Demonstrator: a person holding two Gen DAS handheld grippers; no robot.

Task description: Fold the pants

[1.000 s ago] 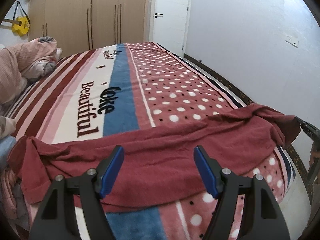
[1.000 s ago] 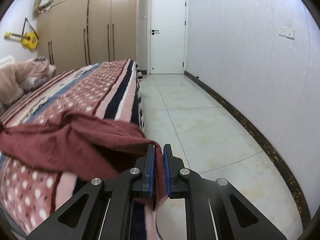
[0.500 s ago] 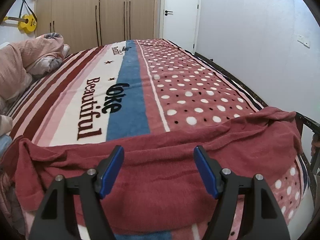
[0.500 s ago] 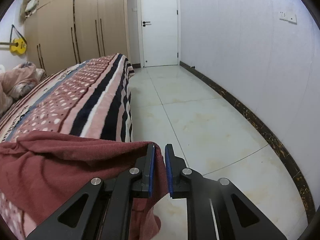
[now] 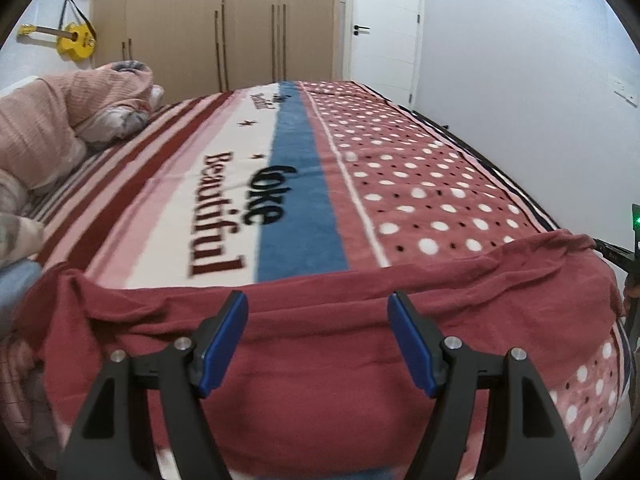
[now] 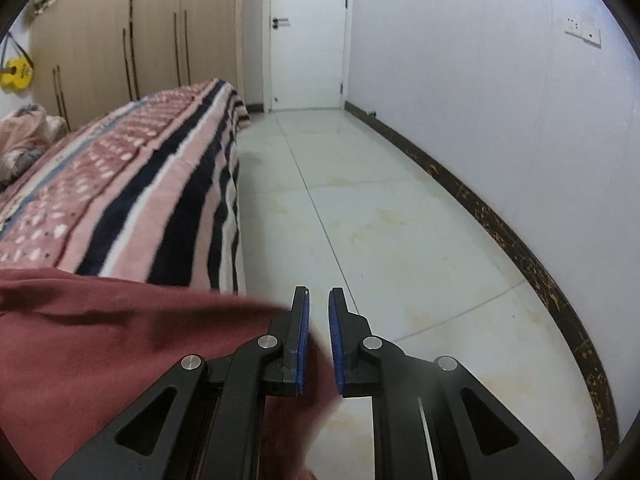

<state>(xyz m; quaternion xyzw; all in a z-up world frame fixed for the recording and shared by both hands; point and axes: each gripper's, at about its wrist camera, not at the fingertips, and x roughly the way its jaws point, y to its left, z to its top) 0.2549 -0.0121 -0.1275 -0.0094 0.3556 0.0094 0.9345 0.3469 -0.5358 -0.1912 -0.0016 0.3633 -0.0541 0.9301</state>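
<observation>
The dark red pants (image 5: pixel 320 344) lie stretched sideways over the near end of the bed, draping over its foot. My left gripper (image 5: pixel 318 312) is open and empty, just above the pants' middle. In the right wrist view, the pants (image 6: pixel 100 340) hang off the bed's corner. My right gripper (image 6: pixel 319 308) has its jaws slightly parted, and the blurred cloth edge sits low between the pads (image 6: pixel 304 344); whether it is still pinched is unclear. The right gripper also shows at the far right of the left wrist view (image 5: pixel 624 256).
The bed has a striped and dotted blanket (image 5: pixel 280 184) with lettering. Pink bedding (image 5: pixel 52 120) is piled at the left. A tiled floor (image 6: pixel 380 220) runs along the bed's right side to a white door (image 6: pixel 308 40). Wardrobes (image 5: pixel 224 24) stand behind.
The right gripper moved right and down off the bed corner, pulling the pants' end, and its jaws parted a little. The left gripper moved slightly closer to the pants, still open.
</observation>
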